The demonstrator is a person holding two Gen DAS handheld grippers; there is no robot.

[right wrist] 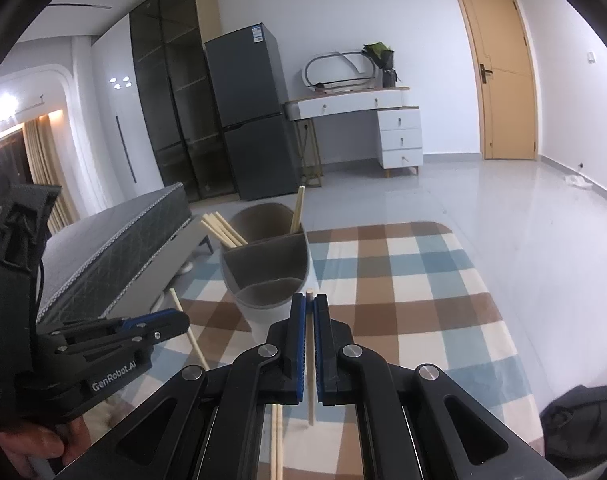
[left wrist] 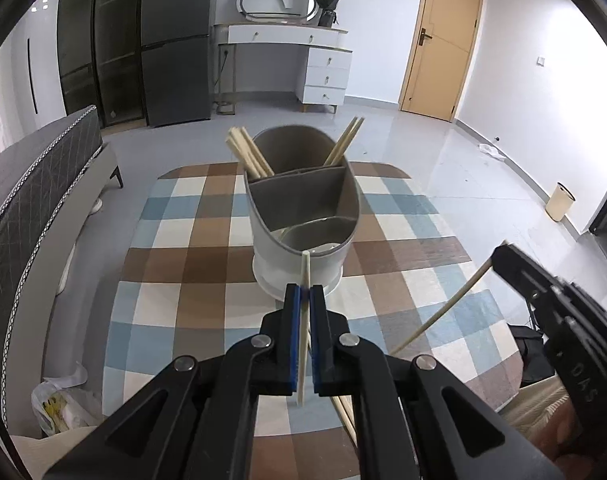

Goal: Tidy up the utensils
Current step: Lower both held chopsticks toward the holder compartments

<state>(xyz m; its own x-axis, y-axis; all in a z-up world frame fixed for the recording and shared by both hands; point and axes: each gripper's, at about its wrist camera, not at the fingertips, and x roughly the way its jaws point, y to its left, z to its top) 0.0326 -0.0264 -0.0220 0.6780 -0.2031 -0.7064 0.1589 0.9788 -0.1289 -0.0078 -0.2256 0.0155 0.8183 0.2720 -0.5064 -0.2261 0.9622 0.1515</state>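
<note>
A grey oval utensil holder (left wrist: 303,216) with compartments stands on the checked tablecloth (left wrist: 183,272); it also shows in the right wrist view (right wrist: 265,268). Several chopsticks (left wrist: 247,152) lean in its far compartment. My left gripper (left wrist: 305,292) is shut on a chopstick (left wrist: 303,344), held just before the holder's near rim. My right gripper (right wrist: 309,300) is shut on another chopstick (right wrist: 310,360), close to the holder's right side. The right gripper shows in the left wrist view (left wrist: 499,256), and the left gripper in the right wrist view (right wrist: 183,320).
More chopsticks (right wrist: 277,440) lie on the table below my grippers. A grey sofa (left wrist: 31,200) stands left of the table. A fridge (right wrist: 255,120), a white desk (right wrist: 363,120) and a door (right wrist: 499,68) are at the back. A bin (left wrist: 559,202) stands right.
</note>
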